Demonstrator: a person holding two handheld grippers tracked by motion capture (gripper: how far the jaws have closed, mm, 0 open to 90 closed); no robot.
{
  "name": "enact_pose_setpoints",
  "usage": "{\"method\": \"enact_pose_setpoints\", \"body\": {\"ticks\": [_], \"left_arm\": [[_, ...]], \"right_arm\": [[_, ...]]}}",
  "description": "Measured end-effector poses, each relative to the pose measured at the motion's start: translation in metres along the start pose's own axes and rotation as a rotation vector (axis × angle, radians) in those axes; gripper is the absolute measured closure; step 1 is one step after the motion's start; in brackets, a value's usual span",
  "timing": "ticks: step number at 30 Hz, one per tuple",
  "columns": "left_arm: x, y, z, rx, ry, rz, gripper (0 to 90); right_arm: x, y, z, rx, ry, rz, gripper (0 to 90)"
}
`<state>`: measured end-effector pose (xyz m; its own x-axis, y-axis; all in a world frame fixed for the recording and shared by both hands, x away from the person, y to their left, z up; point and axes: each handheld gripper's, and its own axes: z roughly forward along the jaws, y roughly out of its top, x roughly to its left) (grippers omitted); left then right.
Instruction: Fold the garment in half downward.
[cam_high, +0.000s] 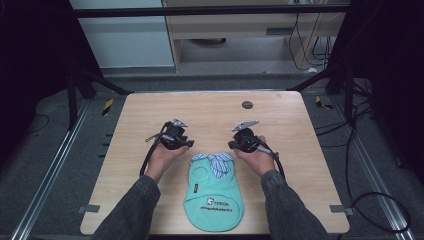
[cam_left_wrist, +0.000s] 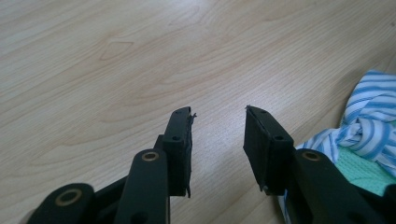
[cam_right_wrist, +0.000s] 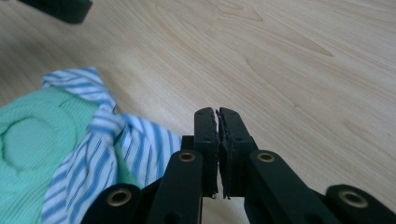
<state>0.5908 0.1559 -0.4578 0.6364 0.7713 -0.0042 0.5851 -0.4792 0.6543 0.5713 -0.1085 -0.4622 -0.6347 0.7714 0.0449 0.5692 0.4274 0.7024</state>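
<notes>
Overhead, teal garment (cam_high: 214, 192) print, close-up, collar knot (cam_left_wrist: 369, 128)

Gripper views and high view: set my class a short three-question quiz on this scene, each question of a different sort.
1. True or false: the right gripper is shut on the garment.
2. The collar is: A plain red, B blue-and-white striped, C black.
3. What lies between the open jaws of the left gripper?

Key: 1 false, it is shut on nothing; 2 B; 3 nothing but bare table.
</notes>
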Motion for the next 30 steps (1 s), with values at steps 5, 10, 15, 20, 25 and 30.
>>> {"method": "enact_pose_setpoints", "body": {"ticks": [5,10,15,20,25,30], "left_arm": [[-0.009,-0.003,0.000,0.006,-0.052,-0.010,57.7],[-0.020,-0.012,0.003,0.053,-0.061,0.031,47.3],[-0.023,-0.020,0.013,0.095,-0.066,0.033,44.6],[-0.021,-0.022,0.015,0.086,-0.087,0.014,47.0],[-0.027,-0.021,0.015,0.088,-0.101,0.060,54.3],[-0.032,-0.022,0.015,0.086,-0.136,0.076,73.8]], "right_arm": [[0.004,0.003,0.007,0.025,0.017,0.014,79.6],[0.010,-0.003,0.014,0.062,0.023,0.003,71.0],[0.015,-0.010,0.018,0.078,0.029,0.012,64.0],[0.015,-0.017,0.019,0.102,0.038,0.035,59.9],[0.020,-0.018,0.018,0.123,0.033,0.004,60.5],[0.023,-0.018,0.017,0.141,0.051,-0.017,73.7]]}}
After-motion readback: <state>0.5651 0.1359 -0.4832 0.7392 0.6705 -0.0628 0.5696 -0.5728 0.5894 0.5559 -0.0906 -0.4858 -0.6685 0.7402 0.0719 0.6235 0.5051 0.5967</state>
